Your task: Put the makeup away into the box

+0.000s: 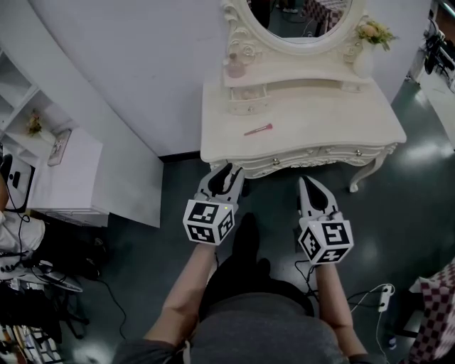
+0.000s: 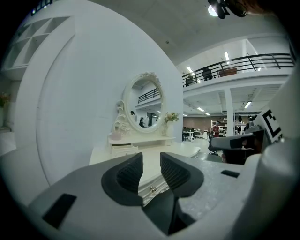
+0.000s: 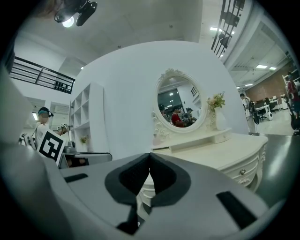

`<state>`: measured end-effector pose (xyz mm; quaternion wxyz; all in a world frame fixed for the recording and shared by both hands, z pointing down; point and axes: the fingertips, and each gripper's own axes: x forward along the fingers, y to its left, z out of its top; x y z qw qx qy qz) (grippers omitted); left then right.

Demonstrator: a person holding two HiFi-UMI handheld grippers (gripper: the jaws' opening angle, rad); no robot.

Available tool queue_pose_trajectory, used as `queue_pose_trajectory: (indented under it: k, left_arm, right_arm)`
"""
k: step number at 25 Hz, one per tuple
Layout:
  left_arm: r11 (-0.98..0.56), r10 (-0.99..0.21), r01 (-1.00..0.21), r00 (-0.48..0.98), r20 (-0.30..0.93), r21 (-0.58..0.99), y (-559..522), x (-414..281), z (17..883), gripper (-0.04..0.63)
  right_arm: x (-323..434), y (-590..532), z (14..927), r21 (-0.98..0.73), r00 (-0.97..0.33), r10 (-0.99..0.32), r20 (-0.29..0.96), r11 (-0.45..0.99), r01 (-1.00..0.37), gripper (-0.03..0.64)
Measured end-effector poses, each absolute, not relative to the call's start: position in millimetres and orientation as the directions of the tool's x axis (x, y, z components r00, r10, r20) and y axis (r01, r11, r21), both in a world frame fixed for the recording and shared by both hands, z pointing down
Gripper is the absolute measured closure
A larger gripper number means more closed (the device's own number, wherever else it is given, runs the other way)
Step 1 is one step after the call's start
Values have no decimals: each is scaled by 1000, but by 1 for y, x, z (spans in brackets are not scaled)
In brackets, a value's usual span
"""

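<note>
The table [image 1: 313,117] fills the top of my head view, cream and ornate, backed against the white wall. Its oval mirror [image 1: 298,15] stands on a raised shelf [image 1: 284,73]. A small drawer unit [image 1: 247,106] sits under that shelf at the left. It may be the box, but I cannot tell, and I see no other box.

Both grippers hang over the dark floor, just short of the table's front edge and apart from it. The left gripper [image 1: 226,170] has its fingers spread with nothing between them. The right gripper [image 1: 307,183] has its fingers pressed together, also on nothing.

A vase [image 1: 364,60] of flowers stands on the shelf right of the mirror, and a pink bottle [image 1: 235,67] stands left of it. The piece of makeup I can pick out is a slim pink stick [image 1: 258,129], perhaps a brush. It lies flat on the bare tabletop in front of the drawer unit, well ahead of the left gripper.

I see several risks from here.
- **Pickup:** The stick is thin and lies low, so fingers coming in nearly level could slide over it or nudge it along the top. If I drop too steeply the tips may scrape the table.
- **Alignment:** Neither gripper view shows the stick, so I would be lining up from the head view alone.
- **Overreach:** A long reach could catch the bottle and tip it.
- **Right gripper:** It cannot take anything until its fingers part.
</note>
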<state>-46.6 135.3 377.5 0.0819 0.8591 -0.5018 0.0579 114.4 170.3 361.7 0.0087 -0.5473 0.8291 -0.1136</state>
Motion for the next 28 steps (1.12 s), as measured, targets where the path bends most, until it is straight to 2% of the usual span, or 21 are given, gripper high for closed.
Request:
queue_pose_trajectory:
  k: [13,28]
  left_arm:
    - [-503,-829,-859,511,225,99,55,-60,407,448]
    - [-550,-772,-821,569,282,152,-71,-63,441,423]
  right_arm:
    - [106,99,364,-179,-366,-922,128,341,-923,612]
    - [113,-21,370,-187,-255,-951,173,222,-957,612]
